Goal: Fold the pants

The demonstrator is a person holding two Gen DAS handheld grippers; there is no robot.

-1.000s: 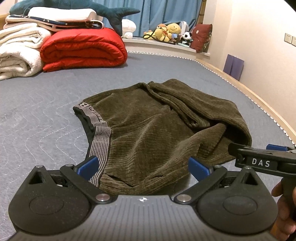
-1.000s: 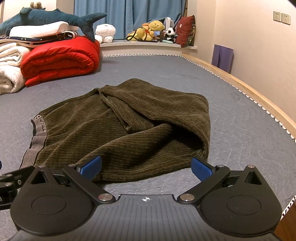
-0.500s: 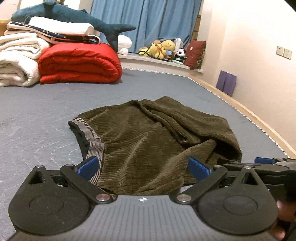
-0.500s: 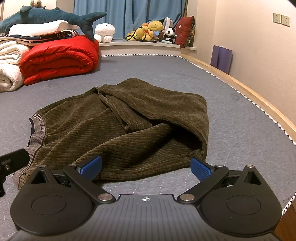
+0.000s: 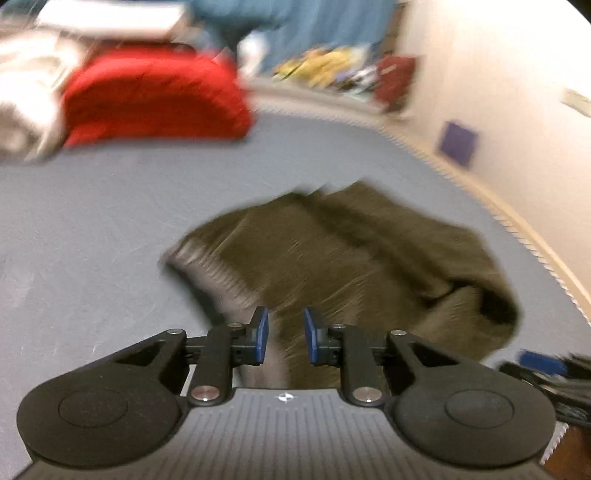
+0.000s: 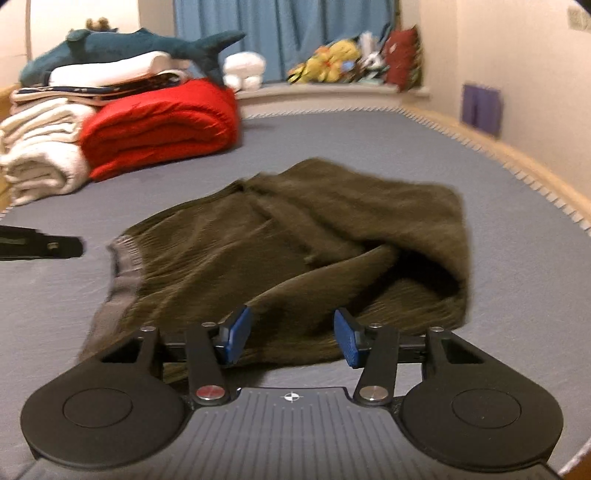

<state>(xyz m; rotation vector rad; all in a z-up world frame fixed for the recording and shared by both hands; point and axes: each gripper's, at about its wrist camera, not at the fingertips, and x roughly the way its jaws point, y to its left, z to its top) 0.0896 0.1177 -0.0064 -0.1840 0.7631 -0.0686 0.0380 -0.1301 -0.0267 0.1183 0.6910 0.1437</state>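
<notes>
A grey quilted bed (image 6: pixel 332 140) carries everything, edged on its right side by a pale wooden rim (image 6: pixel 532 162). At the far left corner of the bed lies a rolled red quilt (image 6: pixel 159 129), touching a stack of white folded blankets (image 6: pixel 40 155) at the left edge. A blue plush shark (image 6: pixel 122 48) rests on top of that pile. Beyond the far edge, a ledge under blue curtains (image 6: pixel 284 33) holds a white plush toy (image 6: pixel 245 70), yellow plush toys (image 6: pixel 328 61) and a dark red cushion (image 6: pixel 400 55). A purple panel (image 6: pixel 480 107) leans against the right wall.
</notes>
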